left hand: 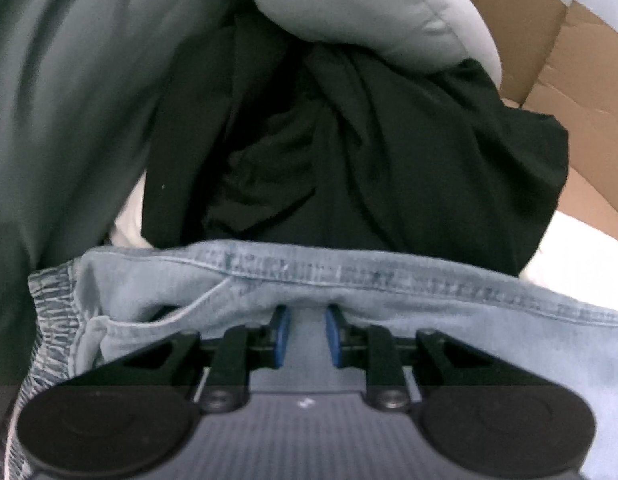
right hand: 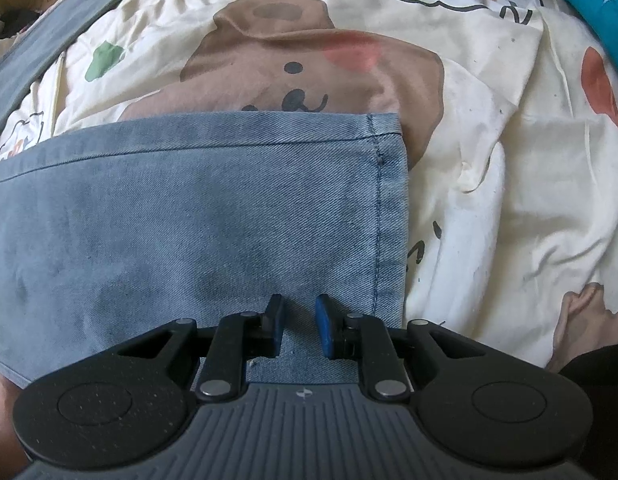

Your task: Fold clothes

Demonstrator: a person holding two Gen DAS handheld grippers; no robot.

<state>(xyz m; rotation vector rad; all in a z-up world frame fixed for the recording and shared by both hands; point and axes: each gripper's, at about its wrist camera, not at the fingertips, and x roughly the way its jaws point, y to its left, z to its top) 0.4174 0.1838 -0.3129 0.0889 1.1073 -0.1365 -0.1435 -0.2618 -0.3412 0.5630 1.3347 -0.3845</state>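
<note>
Left gripper [left hand: 306, 334]: pointed steeply down at the waist end of the jeans [left hand: 349, 280]. The blue pads [left hand: 280, 334] stand a narrow gap apart, and denim is bunched between and over the tips. The fabric pulls into a tuck right at the pads, so it reads as a pinch on the jeans.

Right gripper [right hand: 300, 330]: pointed steeply down over the hem end of a jeans leg [right hand: 229, 208]. Its pads [right hand: 324, 330] are also narrowly apart, with denim lying flat in the gap. Whether the tips press the cloth or only sit on it, I cannot tell.

Jeans, waist end: light blue denim with a stitched seam running across the left view; a gathered elastic band [left hand: 53, 304] shows at the left edge.

Jeans, leg end: spread flat on the bed cover [right hand: 509, 200], with the stitched hem [right hand: 389, 208] running down the right edge just beside the right gripper.

Bed cover: cream, wrinkled, printed with a brown cartoon animal [right hand: 309, 56] that the jeans leg partly overlaps.

Other clothes: a crumpled black garment [left hand: 349, 152] lies just beyond the waistband, a grey-green cloth [left hand: 69, 100] to its left and a pale padded item [left hand: 349, 8] on top of it.

Cardboard box [left hand: 549, 52]: behind the black garment, at upper right.
</note>
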